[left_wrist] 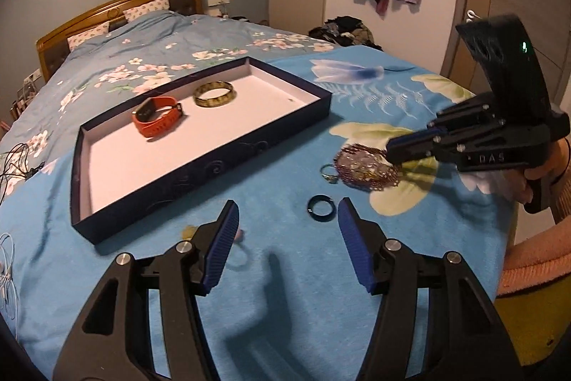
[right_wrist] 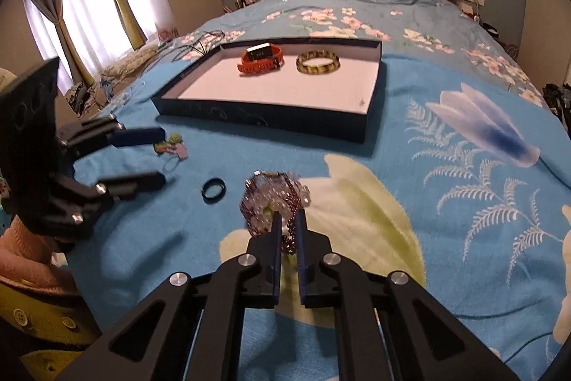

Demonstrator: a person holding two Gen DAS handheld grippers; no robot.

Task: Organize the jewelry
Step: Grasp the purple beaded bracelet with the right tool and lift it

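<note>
A dark blue tray [left_wrist: 178, 188] [right_wrist: 267, 120] lies on the blue flowered bedspread. An orange watch [left_wrist: 157, 118] [right_wrist: 260, 59] and a yellow-green bangle [left_wrist: 214, 94] [right_wrist: 317, 62] rest inside it. Nearer me on the blanket, a heap of purple and clear beads [left_wrist: 364, 166] [right_wrist: 271, 199] lies with a small ring [left_wrist: 329, 173] at its far edge. My right gripper [right_wrist: 289, 214] [left_wrist: 390, 149] is shut on a strand of those beads. A black ring [left_wrist: 321, 209] [right_wrist: 213, 190] lies just beyond my left gripper [left_wrist: 288, 202] [right_wrist: 164, 156], which hovers open and holds nothing.
A small colourful clip with a hair tie [right_wrist: 171, 145] [left_wrist: 189, 232] lies left of the black ring, partly behind my left finger. Cables [left_wrist: 14, 163] trail over the bed's left side. A person's pink sleeve [left_wrist: 535, 259] is at the bed's near edge. The headboard stands far back.
</note>
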